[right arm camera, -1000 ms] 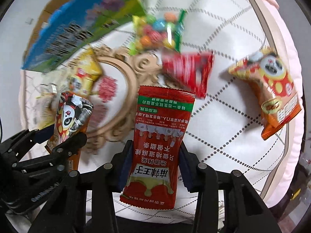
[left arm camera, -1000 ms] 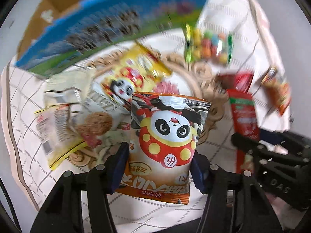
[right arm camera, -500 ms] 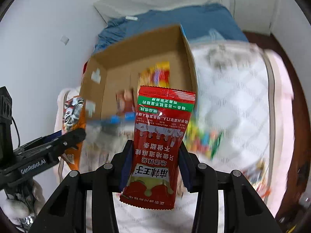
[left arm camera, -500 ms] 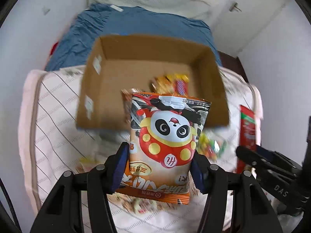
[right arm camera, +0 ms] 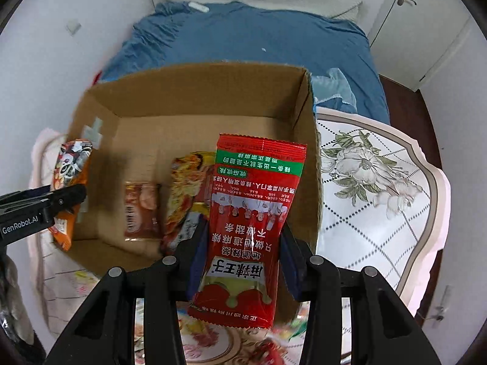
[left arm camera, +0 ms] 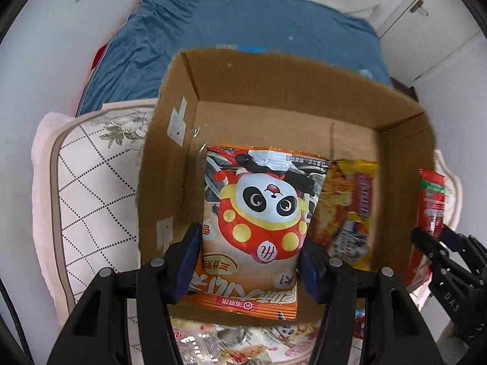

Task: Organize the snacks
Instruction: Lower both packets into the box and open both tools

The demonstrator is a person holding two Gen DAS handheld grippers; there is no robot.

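My left gripper (left arm camera: 251, 260) is shut on an orange panda snack bag (left arm camera: 258, 213) and holds it over the left part of an open cardboard box (left arm camera: 274, 91). My right gripper (right arm camera: 239, 252) is shut on a red spicy-strip packet (right arm camera: 252, 213) and holds it over the box's right side (right arm camera: 307, 121). The panda bag (right arm camera: 71, 182) and left gripper (right arm camera: 65, 200) show at the left in the right wrist view. The red packet (left arm camera: 430, 206) and right gripper (left arm camera: 438, 243) show at the right in the left wrist view. A yellow-orange bag (right arm camera: 185, 188) and a small brown packet (right arm camera: 141, 210) lie in the box.
The box stands on a quilted white cushion (right arm camera: 371, 200) with a flower print. A blue bedspread (right arm camera: 258, 39) lies behind it. More snack packets (left arm camera: 231, 346) lie on the cushion below my grippers. A white door (right arm camera: 426, 24) is at the back right.
Both grippers have lifted from the snack pile and swung up and forward with their packets to the cardboard box, which now fills the middle of both views.
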